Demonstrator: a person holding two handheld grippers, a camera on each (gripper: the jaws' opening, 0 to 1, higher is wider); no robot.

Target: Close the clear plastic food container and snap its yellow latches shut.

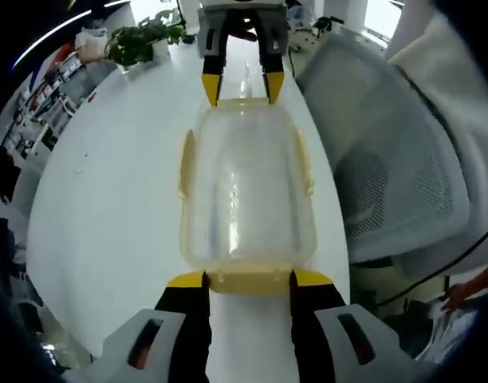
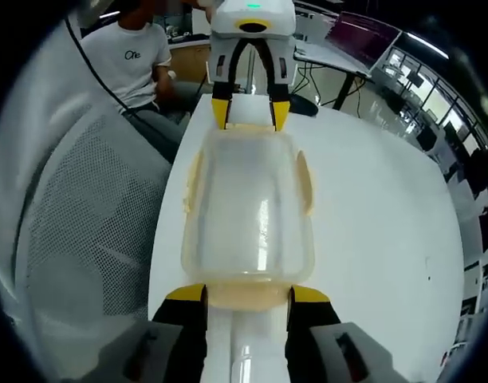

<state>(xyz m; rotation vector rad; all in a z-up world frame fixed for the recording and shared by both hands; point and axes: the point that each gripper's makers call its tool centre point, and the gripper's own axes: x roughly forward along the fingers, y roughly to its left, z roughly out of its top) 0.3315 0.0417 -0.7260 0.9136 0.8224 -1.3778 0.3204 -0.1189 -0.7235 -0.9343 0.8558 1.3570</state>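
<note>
Clear food container [image 1: 248, 191] on white table [image 1: 108, 199]. Left gripper [image 1: 248, 281] and right gripper [image 2: 246, 294] each stand wide astride yellow end latch [image 1: 248, 279] at 6 o'clock. Press both ends evenly, square, until latches click.

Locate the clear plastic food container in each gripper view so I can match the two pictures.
Left gripper view: the clear container sits centre frame on the white table, between the left gripper below and the right gripper above.
Right gripper view: the container is again centre frame, between the right gripper below and the left gripper above.
Shared landmark: the grey mesh chair beside the table.
</note>
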